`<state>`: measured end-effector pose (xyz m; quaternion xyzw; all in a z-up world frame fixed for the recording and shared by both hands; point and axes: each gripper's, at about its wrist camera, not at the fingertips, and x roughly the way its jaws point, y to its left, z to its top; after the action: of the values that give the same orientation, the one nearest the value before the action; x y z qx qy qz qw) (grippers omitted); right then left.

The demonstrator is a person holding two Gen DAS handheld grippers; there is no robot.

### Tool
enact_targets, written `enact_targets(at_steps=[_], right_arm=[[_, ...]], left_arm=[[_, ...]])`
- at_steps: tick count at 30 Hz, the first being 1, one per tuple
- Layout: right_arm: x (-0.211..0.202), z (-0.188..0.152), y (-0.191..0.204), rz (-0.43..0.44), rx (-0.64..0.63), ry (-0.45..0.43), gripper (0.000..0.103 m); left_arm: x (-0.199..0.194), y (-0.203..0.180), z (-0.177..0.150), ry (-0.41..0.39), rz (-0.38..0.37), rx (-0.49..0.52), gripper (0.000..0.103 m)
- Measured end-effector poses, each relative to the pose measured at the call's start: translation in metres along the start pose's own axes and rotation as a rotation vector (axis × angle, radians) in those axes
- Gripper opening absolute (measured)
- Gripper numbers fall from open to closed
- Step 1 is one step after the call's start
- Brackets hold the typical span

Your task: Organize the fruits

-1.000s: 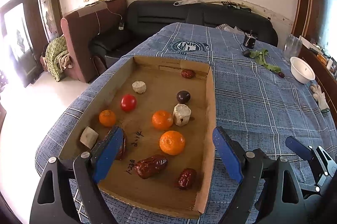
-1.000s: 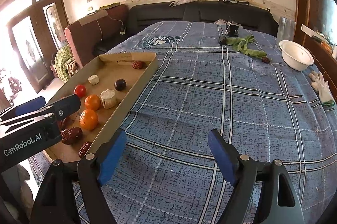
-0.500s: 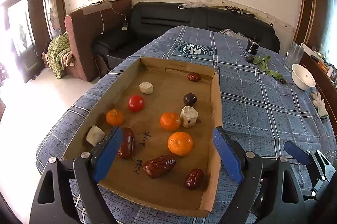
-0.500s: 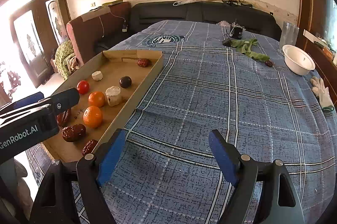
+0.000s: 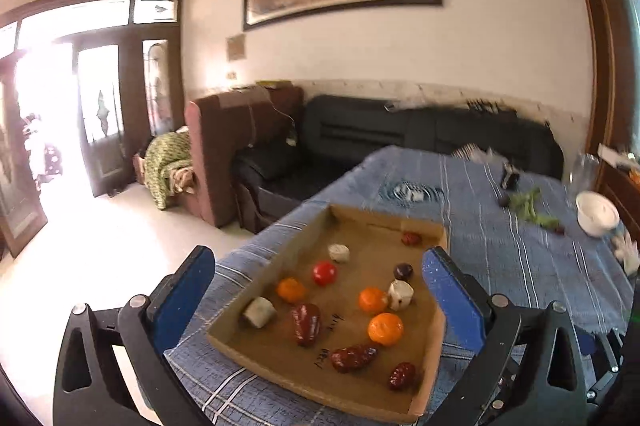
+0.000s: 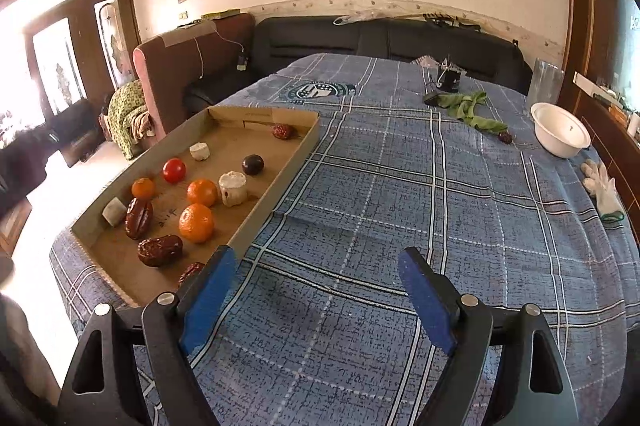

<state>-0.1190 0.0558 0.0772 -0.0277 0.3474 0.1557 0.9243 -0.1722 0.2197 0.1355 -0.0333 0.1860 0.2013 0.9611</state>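
Glove (image 6: 602, 186) in right view only; tray (image 5: 434, 342) in both

In the one cardboard tray (image 6: 280, 182) I count three oranges (image 6: 196, 223), one red tomato (image 6: 174, 170), one dark plum (image 6: 253, 164), four red dates (image 6: 160, 250) and three pale chunks (image 6: 233, 188). Out on the bench (image 6: 400, 206) I see one white bowl (image 6: 560, 136), one white glove (image 6: 604, 188), one bunch of green leaves (image 6: 468, 108) and one more date (image 6: 505, 137) far right.
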Motion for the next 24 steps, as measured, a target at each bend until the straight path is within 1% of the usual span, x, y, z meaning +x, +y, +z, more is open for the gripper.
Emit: enact_targets(at_steps=[2, 4, 6, 8, 10, 13, 19, 24], right_arm=[[-0.003, 0.0, 0.002, 0.001, -0.005, -0.006, 0.088], [-0.006, -0.001, 0.005, 0.002, -0.01, -0.012, 0.088], [-0.009, -0.002, 0.007, 0.001, -0.016, -0.017, 0.089], [-0.011, -0.003, 0.01, 0.0, -0.022, -0.02, 0.09], [-0.011, -0.004, 0.012, -0.002, -0.028, -0.021, 0.09], [-0.01, -0.005, 0.014, -0.004, -0.035, -0.018, 0.091], [-0.006, -0.006, 0.019, 0.001, -0.046, -0.005, 0.091], [-0.003, -0.007, 0.026, 0.005, -0.066, 0.002, 0.091]], left_arm=[[-0.002, 0.001, -0.002, -0.004, 0.003, 0.005, 0.103], [-0.001, -0.002, -0.003, 0.02, 0.005, 0.03, 0.103], [0.001, -0.002, -0.005, 0.047, -0.026, 0.038, 0.103], [0.004, -0.001, -0.007, 0.09, -0.073, 0.02, 0.103], [0.008, 0.002, -0.008, 0.125, -0.091, 0.004, 0.103], [0.013, 0.004, -0.011, 0.144, -0.087, -0.005, 0.103], [0.026, 0.009, -0.016, 0.208, -0.124, -0.03, 0.103], [0.035, 0.009, -0.021, 0.241, -0.141, -0.034, 0.103]])
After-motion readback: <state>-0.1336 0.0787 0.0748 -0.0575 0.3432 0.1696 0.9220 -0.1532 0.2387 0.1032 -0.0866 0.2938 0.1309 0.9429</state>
